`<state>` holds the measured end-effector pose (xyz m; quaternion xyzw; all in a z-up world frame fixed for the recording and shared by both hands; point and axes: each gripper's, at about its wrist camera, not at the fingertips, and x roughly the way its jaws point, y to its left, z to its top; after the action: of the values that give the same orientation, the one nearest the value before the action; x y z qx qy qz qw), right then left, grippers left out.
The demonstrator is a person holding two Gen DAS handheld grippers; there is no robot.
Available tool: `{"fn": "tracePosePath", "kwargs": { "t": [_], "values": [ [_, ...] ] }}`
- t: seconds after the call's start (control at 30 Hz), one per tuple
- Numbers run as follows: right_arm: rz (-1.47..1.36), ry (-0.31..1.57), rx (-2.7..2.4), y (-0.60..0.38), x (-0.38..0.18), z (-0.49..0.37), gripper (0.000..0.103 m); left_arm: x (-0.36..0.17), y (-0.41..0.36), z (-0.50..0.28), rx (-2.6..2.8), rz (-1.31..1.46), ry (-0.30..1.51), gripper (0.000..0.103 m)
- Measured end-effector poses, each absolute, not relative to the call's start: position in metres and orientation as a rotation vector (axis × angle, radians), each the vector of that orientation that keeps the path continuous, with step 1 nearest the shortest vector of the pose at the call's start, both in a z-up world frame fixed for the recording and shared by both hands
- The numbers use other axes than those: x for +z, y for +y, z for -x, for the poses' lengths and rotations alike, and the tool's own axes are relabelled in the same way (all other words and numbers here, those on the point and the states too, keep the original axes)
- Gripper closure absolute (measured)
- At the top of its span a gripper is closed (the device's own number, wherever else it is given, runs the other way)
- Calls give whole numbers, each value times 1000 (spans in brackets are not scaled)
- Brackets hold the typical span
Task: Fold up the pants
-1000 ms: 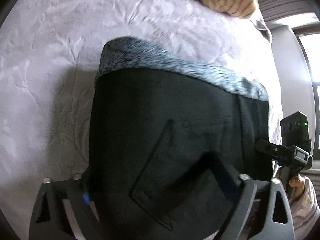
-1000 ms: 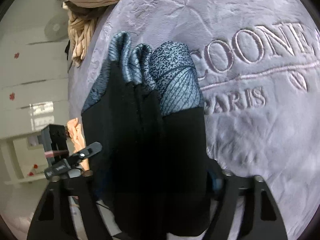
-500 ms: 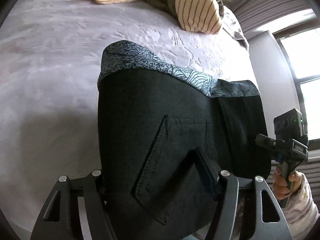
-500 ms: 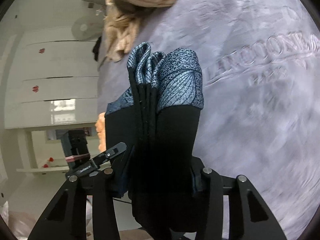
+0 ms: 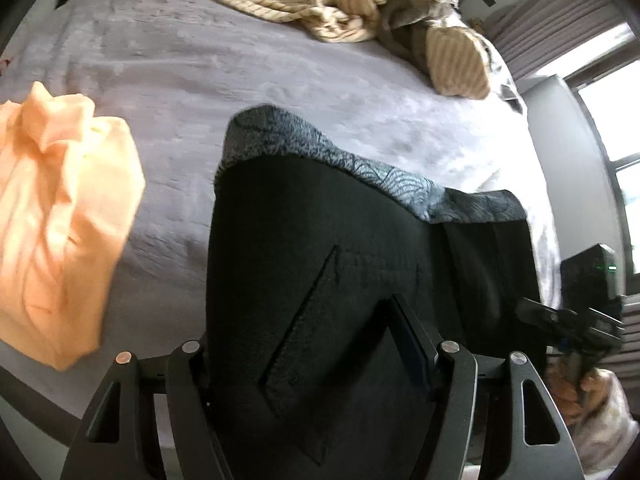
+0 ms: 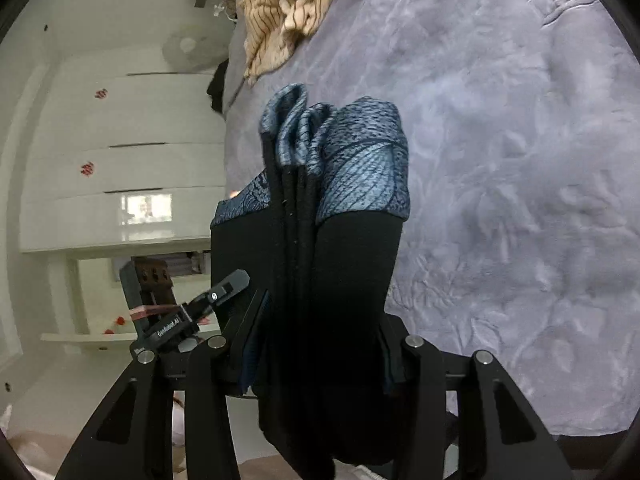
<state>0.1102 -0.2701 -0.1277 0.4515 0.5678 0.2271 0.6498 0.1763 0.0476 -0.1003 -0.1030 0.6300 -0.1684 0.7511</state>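
Holding the folded black pants (image 5: 340,280) up off the bed (image 5: 200,80) from both ends. The left hand-held gripper (image 5: 312,356) is clamped partway closed on a thick bundle of the dark fabric, filling the lower middle of its view, with a stitched pocket seam running diagonally right between the fingers. The blue-grey patterned lining of the pants peeks out along the top edge of the fold, about mid-frame.

Over on the right wrist view, the right hand-held gripper (image 6: 316,344) is also squeezed onto the pants (image 6: 340,280), several stacked layers standing up edge-on between the fingers, with the patterned lining fanned out at the top, center of the frame.

Each gripper shows up in the other's camera: the right one at the lower right edge of the left view, gripped by a person's fingers, and the left one (image 6: 192,308) at lower left of the right view.

Other stuff on the grey-purple bedspread: an orange garment (image 5: 60,220) at the left edge, and a crumpled striped beige cloth (image 5: 320,4) along the top.
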Motion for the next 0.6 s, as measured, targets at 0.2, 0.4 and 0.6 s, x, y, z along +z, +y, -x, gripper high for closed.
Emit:
{"fn": "tracePosePath", "kwargs": {
  "t": [0.2, 0.4, 0.6],
  "values": [
    [-858, 1441, 353, -253, -172, -124, 51, -185, 51, -183, -199, 224, 1463, 20],
    [-683, 1534, 202, -259, -168, -111, 43, -155, 68, -171, -147, 171, 1394, 19],
    [-587, 1402, 202, -264, -122, -117, 69, -129, 67, -181, -99, 66, 1307, 19]
  ]
}}
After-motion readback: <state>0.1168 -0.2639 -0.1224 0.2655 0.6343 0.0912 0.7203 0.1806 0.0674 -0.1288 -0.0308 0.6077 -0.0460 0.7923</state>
